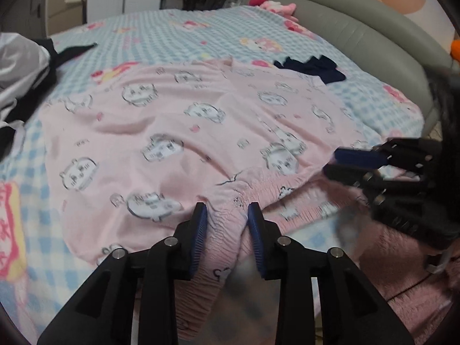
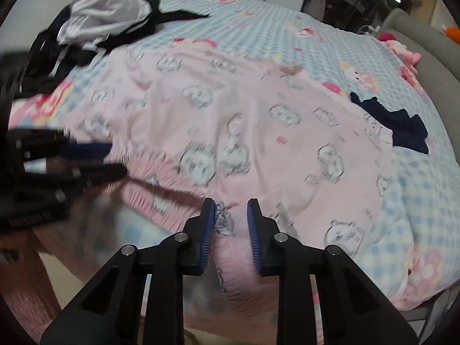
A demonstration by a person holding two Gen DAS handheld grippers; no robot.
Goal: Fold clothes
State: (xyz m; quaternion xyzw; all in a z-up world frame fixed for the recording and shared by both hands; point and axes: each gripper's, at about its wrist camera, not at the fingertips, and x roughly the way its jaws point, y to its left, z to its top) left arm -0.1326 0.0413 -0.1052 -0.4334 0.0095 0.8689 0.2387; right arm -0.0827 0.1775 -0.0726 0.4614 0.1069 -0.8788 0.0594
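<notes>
**Pink garment on bed, both grippers at waistband**

- Pink garment (image 1: 178, 132): lying spread on the checked bed (image 1: 178, 31), stretching away ahead of both grippers, its elastic waistband (image 1: 276, 181) nearest them.
- Left gripper (image 1: 227, 218): jaws narrowly apart, pinching a bunch of waistband.
- Right gripper (image 2: 231, 215): jaws narrowly apart, pinching waistband fabric likewise.
- Navy item (image 2: 402, 126): lying ahead and right of the right gripper, touching the garment's edge.
- Grey-black pile (image 2: 95, 20): sitting far ahead, left.
</notes>
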